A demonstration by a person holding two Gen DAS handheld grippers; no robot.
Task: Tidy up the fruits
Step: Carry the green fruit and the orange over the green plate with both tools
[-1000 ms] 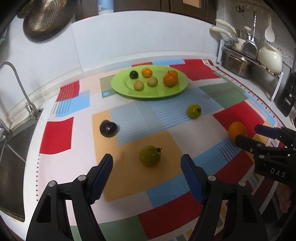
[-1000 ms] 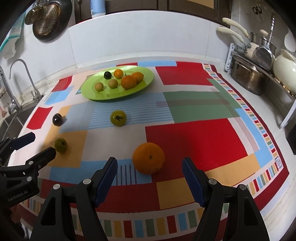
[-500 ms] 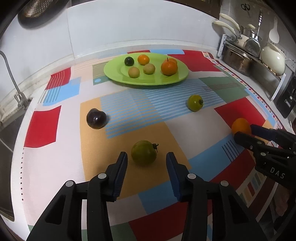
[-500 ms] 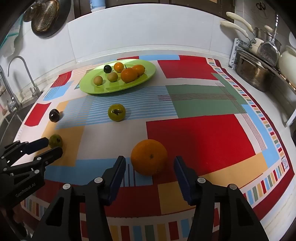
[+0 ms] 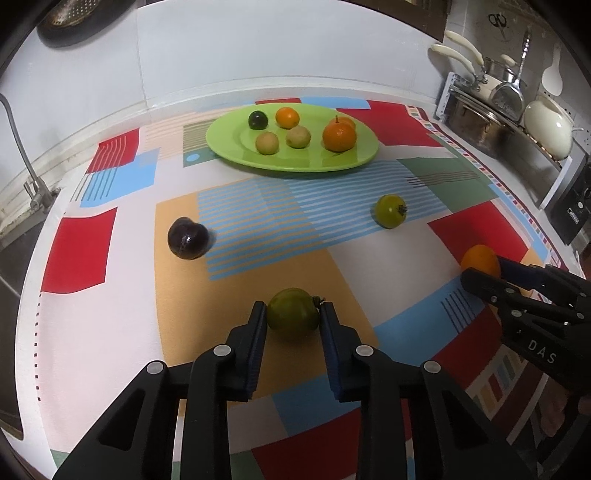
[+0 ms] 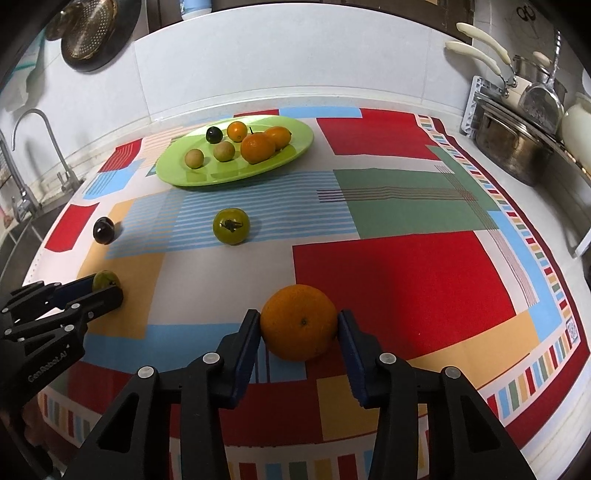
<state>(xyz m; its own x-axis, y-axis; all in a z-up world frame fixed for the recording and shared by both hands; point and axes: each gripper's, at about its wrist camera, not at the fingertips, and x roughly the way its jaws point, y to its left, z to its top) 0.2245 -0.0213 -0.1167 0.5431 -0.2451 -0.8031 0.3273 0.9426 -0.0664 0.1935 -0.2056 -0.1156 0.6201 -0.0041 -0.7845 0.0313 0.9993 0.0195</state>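
A green plate (image 5: pixel 295 162) (image 6: pixel 184 177) at the back of the patterned cloth holds several small fruits. My left gripper (image 5: pixel 293 314) is shut on a green tomato (image 5: pixel 291 312) that rests on the cloth; it also shows in the right wrist view (image 6: pixel 103 280). My right gripper (image 6: pixel 299 323) is shut on a large orange (image 6: pixel 299 321) on the cloth, seen at the right in the left wrist view (image 5: pixel 480 260). A second green tomato (image 5: pixel 390 210) (image 6: pixel 231 226) and a dark plum (image 5: pixel 187 238) (image 6: pixel 103 230) lie loose on the cloth.
A sink with a tap (image 6: pixel 33 147) lies to the left. A rack with pots (image 6: pixel 513 147) and a kettle (image 5: pixel 546 125) stands at the right. A colander (image 6: pixel 88 33) hangs on the back wall.
Both grippers moved forward and closed: the left one onto the green tomato, the right one onto the large orange. Both fruits still rest on the cloth.
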